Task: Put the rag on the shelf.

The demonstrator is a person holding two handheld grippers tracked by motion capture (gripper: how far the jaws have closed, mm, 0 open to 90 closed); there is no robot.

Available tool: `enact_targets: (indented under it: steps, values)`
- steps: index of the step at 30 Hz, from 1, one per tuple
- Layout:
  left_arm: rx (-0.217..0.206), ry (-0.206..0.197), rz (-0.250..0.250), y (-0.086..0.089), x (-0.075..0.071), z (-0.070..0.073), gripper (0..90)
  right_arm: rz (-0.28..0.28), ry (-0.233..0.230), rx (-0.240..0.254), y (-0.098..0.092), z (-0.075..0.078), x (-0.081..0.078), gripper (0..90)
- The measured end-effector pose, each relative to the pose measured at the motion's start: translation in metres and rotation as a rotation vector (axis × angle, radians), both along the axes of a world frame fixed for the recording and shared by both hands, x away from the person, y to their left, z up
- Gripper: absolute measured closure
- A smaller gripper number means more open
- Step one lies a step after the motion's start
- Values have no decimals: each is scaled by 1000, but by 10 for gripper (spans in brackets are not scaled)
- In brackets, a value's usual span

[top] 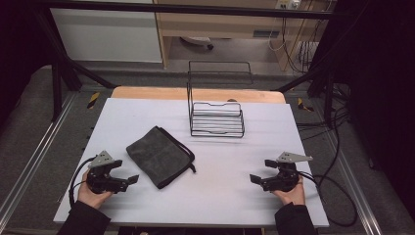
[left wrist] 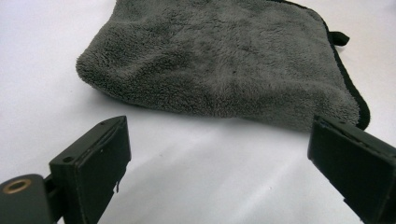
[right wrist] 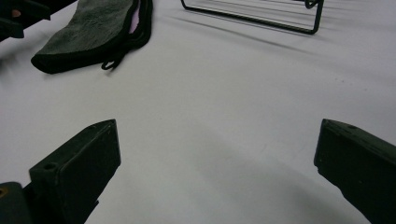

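Left gripper (top: 128,179) spread wide, empty, on the table (top: 220,196); the folded cloth (top: 159,155) lies just off its tips at one o'clock. Right gripper (top: 258,179) likewise wide and empty, cloth at ten o'clock, well apart.

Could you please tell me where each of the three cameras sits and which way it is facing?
High view: above the person's side, looking forward and down on the table; both hands, left gripper and right gripper.
Left gripper view: low on that gripper, facing the folded grey cloth; its open fingers.
Right gripper view: low, facing across the table toward the wire rack; its open fingers.
Shared: cloth in all three.
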State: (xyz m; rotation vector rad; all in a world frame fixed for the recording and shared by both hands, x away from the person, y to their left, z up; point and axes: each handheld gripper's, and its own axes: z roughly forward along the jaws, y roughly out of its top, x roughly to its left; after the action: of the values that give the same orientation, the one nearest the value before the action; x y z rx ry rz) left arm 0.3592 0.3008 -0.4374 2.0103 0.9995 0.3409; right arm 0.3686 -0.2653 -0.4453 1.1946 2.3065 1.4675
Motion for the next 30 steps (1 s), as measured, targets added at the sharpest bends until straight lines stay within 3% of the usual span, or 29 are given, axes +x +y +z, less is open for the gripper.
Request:
enact_targets:
  steps: [9,16,21,22,30]
  values:
    - [-4,0,15,-5,-1,5,74,-8,-7,-3,-1,2,-1,12]
    - [-6,2,-1,-18,-4,13,106,-11,-5,-14,-1,1,-1,14]
    - [-29,2,-23,-33,-10,23,196,-15,-5,-13,-1,2,-2,16]
    - [-25,-1,-29,-36,-10,24,252,-13,-6,-14,-1,2,-1,16]
    - [25,24,-77,-76,-15,29,408,-15,-12,-14,-1,2,-2,19]
